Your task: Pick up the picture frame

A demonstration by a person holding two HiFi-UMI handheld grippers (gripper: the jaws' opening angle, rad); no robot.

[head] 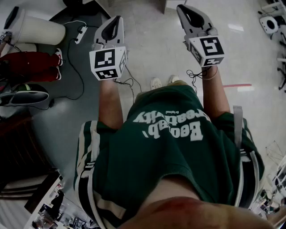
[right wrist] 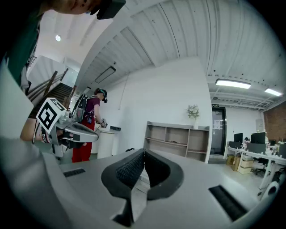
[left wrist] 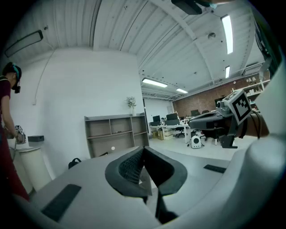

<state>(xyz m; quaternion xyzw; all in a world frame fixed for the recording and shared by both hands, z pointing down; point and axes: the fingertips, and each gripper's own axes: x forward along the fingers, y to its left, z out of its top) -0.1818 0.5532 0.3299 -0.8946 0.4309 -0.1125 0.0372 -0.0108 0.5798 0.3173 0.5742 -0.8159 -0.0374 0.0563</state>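
The left gripper [head: 118, 20] and the right gripper [head: 182, 9] were held out over the floor [head: 152, 42], both pinched tight with nothing inside. A shelf [right wrist: 178, 139] stood far off.

- A ribbed white ceiling [left wrist: 134, 27] is seen overhead, lit by long strip lights [left wrist: 227, 27].
- A plain white wall [left wrist: 80, 85] is faced, and an open grey shelf unit [left wrist: 116, 134] is set against it.
- A small potted plant [left wrist: 131, 103] is placed on top of the shelf unit.
- A brick wall [left wrist: 196, 103] is seen far off, with office desks [left wrist: 172, 127] lined up before it.
- A white round pedestal [right wrist: 106, 144] is stood left of the shelves.
- The floor [head: 152, 49] is pale and glossy; black cables [head: 129, 82] are trailed over it, and a red line [head: 237, 85] is marked on it.
- A staircase [right wrist: 53, 91] is glimpsed at one side.
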